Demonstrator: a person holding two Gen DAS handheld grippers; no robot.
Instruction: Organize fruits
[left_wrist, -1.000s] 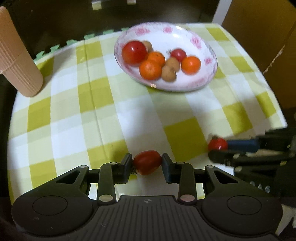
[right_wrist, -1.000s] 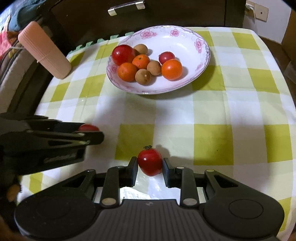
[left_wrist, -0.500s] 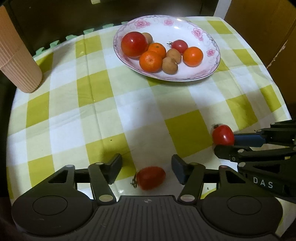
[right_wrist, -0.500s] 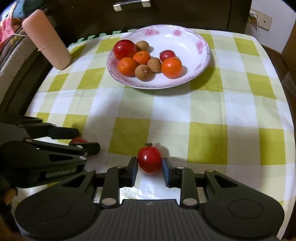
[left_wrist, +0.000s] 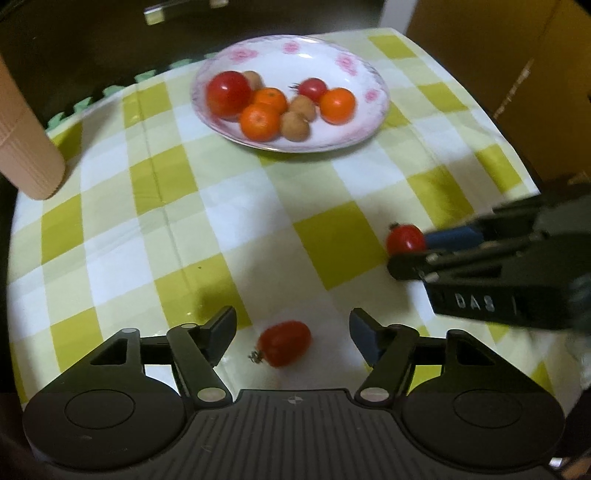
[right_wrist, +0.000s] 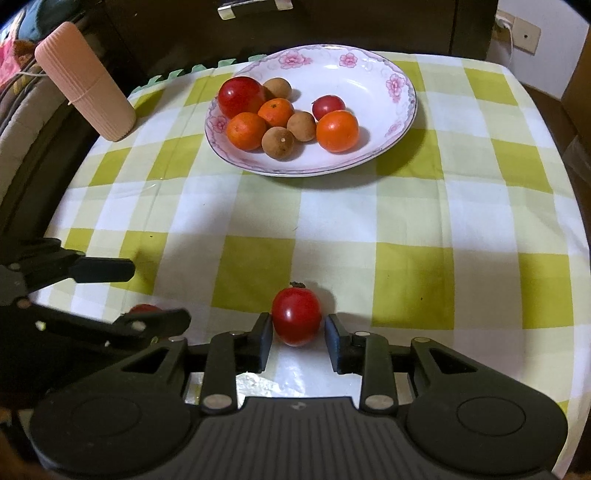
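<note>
Oval tomato (left_wrist: 284, 343) lying loose on the checked cloth (left_wrist: 236, 206) over the counter, stem end pointing left, between the spread fingers of the left tongs (left_wrist: 291, 338) and touching neither pad. Left tongs wide apart, gripping nothing.

Round tomato (right_wrist: 296, 316) sitting on the cloth near the front edge, stem up, between the fingers of the right tongs (right_wrist: 297, 341). Left pad right against the fruit's side; a narrow gap showing at the right pad. Right tongs nearly together around the tomato, not clamped on it. Same fruit seen from the left wrist at the tip of the right tongs, just past the blue pad (left_wrist: 452, 238).

Farther back on the cloth, flowered white plate (right_wrist: 369, 77) holding a big red tomato (right_wrist: 241, 96), a small red tomato (right_wrist: 328, 106), three oranges and three brown longans, clustered toward the plate's left half. Front orange (right_wrist: 337, 131) resting beside a longan (right_wrist: 301, 126).

Ribbed pink tumbler (right_wrist: 85, 81) lying tilted at the cloth's far left corner. Dark cabinet with a metal handle (right_wrist: 254, 8) behind the counter.
</note>
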